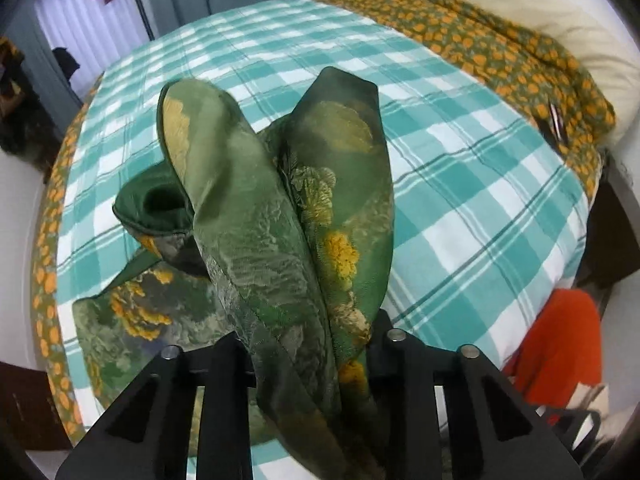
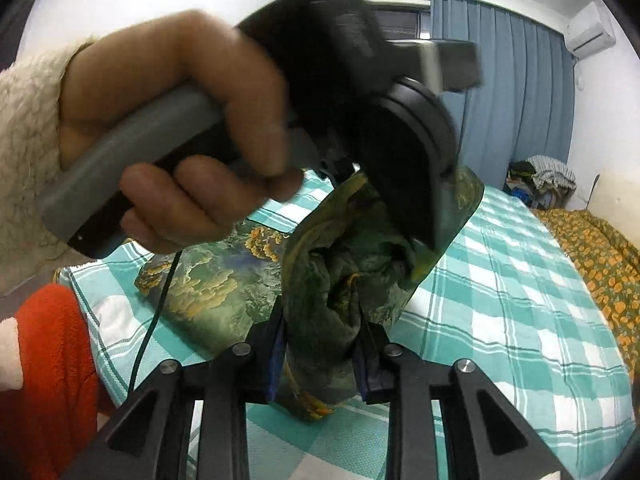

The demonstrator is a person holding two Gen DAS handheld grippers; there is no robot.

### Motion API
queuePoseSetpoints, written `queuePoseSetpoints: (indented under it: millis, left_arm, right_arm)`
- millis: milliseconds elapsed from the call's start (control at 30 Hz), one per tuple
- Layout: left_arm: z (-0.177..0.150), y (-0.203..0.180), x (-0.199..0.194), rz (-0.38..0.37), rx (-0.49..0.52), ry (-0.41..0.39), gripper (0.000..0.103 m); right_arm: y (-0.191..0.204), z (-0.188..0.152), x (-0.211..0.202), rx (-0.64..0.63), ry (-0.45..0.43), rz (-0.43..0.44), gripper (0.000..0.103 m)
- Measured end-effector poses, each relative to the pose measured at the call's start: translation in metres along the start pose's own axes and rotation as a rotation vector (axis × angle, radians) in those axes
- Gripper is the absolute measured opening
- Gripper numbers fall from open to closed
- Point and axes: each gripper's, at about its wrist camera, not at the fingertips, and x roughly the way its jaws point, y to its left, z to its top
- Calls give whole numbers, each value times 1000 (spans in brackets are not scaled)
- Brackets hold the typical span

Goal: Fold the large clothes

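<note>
Lift step: your left gripper (image 1: 308,344) and right gripper (image 2: 320,356) each pinch a bunch of the green garment (image 1: 280,208) between their fingers; the rest trails onto the checked bed (image 1: 460,168) ahead. Next, spread both grips apart so it hangs flat.

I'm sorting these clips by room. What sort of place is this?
Most likely a bedroom: a bed under a teal checked sheet, blue curtains and a wall air conditioner.
</note>
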Motion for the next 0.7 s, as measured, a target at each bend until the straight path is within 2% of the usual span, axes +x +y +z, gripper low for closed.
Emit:
queuePoseSetpoints:
  millis: [133, 233, 367, 467, 533, 700]
  left_arm:
    - [-5, 35, -10, -5, -20, -17, 26]
    - [-15, 80, -11, -21, -88, -13, 26]
    - [-35, 123, -5, -50, -176, -3, 26]
    - [-59, 154, -2, -61, -214, -5, 26]
    - [-72, 169, 3, -69, -241, -4, 26]
    - [-102, 207, 16, -102, -336, -2, 26]
  right_arm:
    - [-10, 3, -15, 65, -38, 55, 50]
    - [-18, 2, -19, 121, -40, 80, 50]
    - [-28, -2, -4, 169, 16, 83, 50]
    - [-33, -1, 14, 204, 66, 88, 48]
    - [-37, 4, 29, 214, 108, 77, 38]
    - [-35, 22, 73, 214, 204, 124, 38]
